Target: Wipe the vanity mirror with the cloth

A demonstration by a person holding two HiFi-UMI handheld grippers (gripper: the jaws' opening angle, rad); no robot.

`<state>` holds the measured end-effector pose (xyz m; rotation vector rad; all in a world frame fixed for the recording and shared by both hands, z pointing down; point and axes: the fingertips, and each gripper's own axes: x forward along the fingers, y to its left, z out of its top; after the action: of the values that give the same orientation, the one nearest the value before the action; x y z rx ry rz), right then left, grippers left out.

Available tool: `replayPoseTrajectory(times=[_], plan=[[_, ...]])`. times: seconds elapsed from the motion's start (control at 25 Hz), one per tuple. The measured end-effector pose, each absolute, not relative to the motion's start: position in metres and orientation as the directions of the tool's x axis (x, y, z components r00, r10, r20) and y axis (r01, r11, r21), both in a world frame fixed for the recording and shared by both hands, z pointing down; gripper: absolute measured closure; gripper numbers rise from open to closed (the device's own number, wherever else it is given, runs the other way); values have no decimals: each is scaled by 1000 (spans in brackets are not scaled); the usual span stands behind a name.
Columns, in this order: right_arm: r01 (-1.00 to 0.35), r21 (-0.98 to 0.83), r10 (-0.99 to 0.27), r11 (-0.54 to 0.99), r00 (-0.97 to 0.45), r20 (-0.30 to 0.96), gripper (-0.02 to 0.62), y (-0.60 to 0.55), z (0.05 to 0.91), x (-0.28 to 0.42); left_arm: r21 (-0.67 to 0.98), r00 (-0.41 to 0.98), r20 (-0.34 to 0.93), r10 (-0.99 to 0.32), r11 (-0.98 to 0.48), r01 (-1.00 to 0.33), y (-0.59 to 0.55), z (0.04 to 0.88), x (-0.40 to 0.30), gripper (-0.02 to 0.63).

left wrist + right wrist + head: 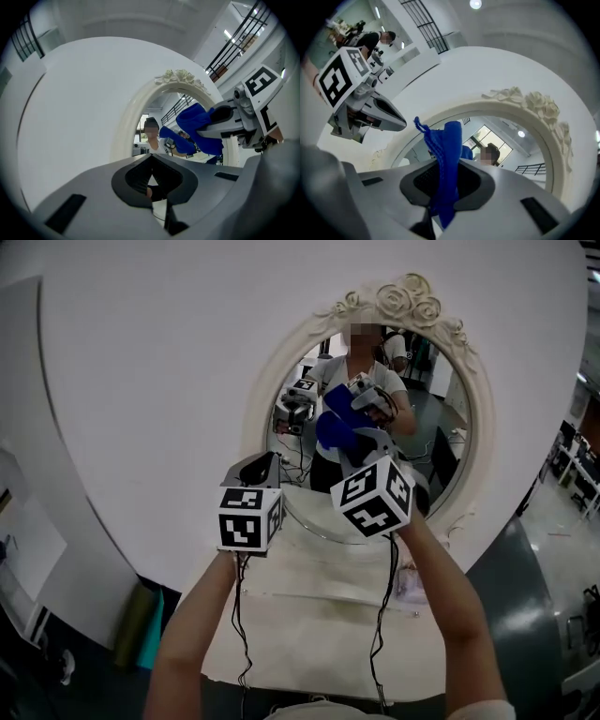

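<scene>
The oval vanity mirror (441,442) has a cream frame (403,301) with carved roses on top and stands against a white wall. My right gripper (361,442) is shut on a blue cloth (334,427), holding it up to the left-centre of the glass; I cannot tell if it touches. In the right gripper view the cloth (447,140) stands bunched between the jaws of that gripper (445,161). My left gripper (258,468) hovers at the mirror's lower left rim, its jaws closed together with nothing in them (151,159). From the left gripper view the cloth (197,119) shows at the right.
The mirror stands on a white tabletop (319,615) crossed by black cables (240,615). A small pale packet (410,582) lies at its right. A green roll (141,624) leans below at the left. Dark floor (525,596) lies at the right. A person holding both grippers shows in the glass.
</scene>
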<state>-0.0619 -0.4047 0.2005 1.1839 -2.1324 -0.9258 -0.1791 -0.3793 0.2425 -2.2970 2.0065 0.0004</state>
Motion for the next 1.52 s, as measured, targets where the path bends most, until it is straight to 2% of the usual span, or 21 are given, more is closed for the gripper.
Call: replayPoseTrajectory(times=[0.52,0.72,1.52], plan=[[-327,942,-946,72,-321,-39,522,-430,104,-104,-89,79,-142,-987,-67,-994,-389,147,-221,597],[-303,950,-953,77,-301,-18,522,-439,111,-113,-63,73,-145,-987,-64,-996,-388,156,-224,597],[-249,964,-945,92,-327,6,522,-443,149,-136,-39,40,-20,-999,-39,-998,-407,232,-239,597]])
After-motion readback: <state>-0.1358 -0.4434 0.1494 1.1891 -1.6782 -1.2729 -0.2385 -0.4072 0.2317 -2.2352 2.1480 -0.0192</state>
